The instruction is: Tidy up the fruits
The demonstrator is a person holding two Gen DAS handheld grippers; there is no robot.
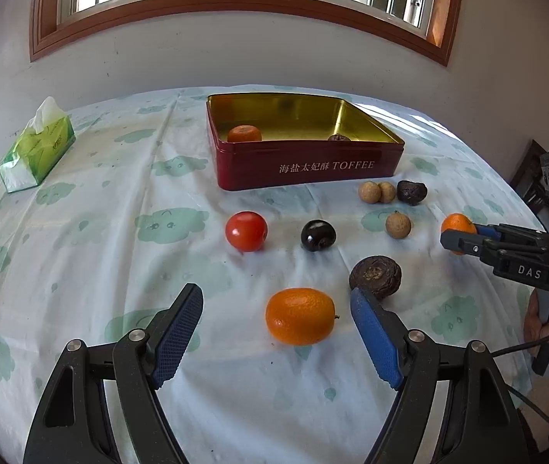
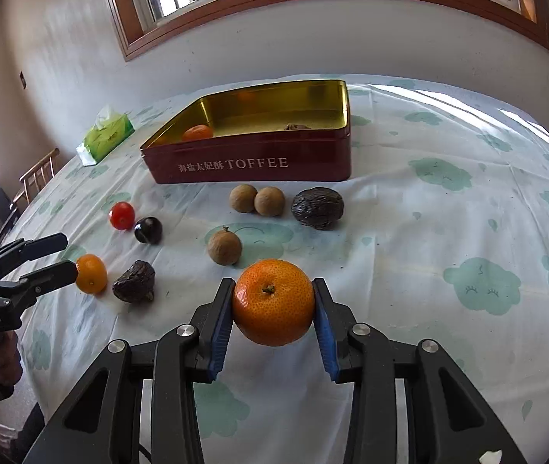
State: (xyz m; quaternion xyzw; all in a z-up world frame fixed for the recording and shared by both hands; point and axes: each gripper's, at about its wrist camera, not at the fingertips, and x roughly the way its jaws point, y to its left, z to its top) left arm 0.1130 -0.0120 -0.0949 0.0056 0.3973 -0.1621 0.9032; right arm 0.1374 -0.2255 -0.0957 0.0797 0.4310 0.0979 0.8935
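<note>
Right gripper (image 2: 273,305) clamps a tangerine (image 2: 273,301) in front of the tin (image 2: 251,162); left gripper (image 1: 276,311) spread wide around a kumquat (image 1: 300,316).

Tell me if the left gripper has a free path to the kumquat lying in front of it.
Probably yes: the left gripper is open, its fingers either side of the kumquat. Only the wrinkled dark fruit beside the blue fingertip crowds it.
</note>
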